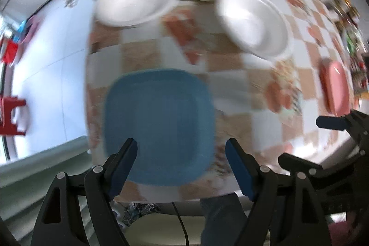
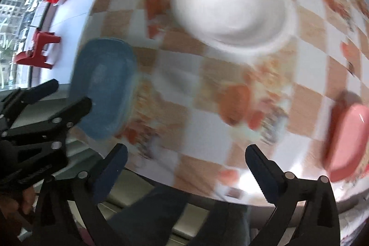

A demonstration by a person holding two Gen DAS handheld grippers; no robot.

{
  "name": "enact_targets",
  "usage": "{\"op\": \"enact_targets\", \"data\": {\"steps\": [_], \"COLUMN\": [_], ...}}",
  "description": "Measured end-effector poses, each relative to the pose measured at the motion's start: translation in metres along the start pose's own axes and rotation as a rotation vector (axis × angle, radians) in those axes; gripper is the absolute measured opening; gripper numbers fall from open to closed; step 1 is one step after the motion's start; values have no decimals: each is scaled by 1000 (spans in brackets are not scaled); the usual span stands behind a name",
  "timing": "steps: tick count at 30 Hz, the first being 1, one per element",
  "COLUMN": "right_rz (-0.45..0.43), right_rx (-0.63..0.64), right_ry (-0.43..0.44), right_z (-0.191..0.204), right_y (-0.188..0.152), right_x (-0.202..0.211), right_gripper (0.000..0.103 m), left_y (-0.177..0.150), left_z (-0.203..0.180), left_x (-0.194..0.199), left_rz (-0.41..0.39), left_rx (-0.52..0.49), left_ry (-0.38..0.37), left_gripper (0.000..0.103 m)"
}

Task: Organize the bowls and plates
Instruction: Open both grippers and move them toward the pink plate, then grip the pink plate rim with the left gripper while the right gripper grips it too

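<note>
**While both tools hang empty: how the dishes should handle**

Since no earlier grip shows, judge fresh: left gripper has jaws apart over the blue plate, nothing between them. Right gripper is spread wide, empty, above bare checked tablecloth.

Blue plate sits near-left by the table edge; pink plate near-right; three white bowls at the far side, close together. Bowls look like foam: prob. very light, easily dented, so pinch the rim gently. Plates look stiff plastic, slick; take an edge w/ a firm bite.
</note>
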State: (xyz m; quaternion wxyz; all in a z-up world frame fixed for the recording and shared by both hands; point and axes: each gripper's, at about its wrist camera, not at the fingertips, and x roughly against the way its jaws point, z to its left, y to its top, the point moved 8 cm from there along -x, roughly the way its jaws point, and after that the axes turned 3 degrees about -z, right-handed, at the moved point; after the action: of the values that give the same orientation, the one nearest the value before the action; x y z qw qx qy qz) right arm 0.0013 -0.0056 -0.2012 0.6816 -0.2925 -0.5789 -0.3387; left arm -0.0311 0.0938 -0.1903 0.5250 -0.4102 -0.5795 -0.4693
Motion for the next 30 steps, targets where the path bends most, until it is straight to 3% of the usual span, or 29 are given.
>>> {"op": "enact_targets", "data": {"steps": [8,12,19,30], "right_rz": [63,33,21,-20], "right_rx": [-237,-312,-389,-495], "right_ry": [12,-3,-6,-61], "right_z": [-83,-114,-150,-216], "right_y": [-52,-61,-82,-102], "right_x": [-3,8,16,32], "right_gripper": [103,103,103,103], "left_y": [6,14,19,34], "left_z": [-81,-108,-151,-218], "left_x": [-1,3,0,-12], "left_rz": [29,22,33,71], "left_rx": [-218,-272,-333,-330], "left_ry": [-13,-21,-30,-63], "left_gripper": [82,82,82,82]}}
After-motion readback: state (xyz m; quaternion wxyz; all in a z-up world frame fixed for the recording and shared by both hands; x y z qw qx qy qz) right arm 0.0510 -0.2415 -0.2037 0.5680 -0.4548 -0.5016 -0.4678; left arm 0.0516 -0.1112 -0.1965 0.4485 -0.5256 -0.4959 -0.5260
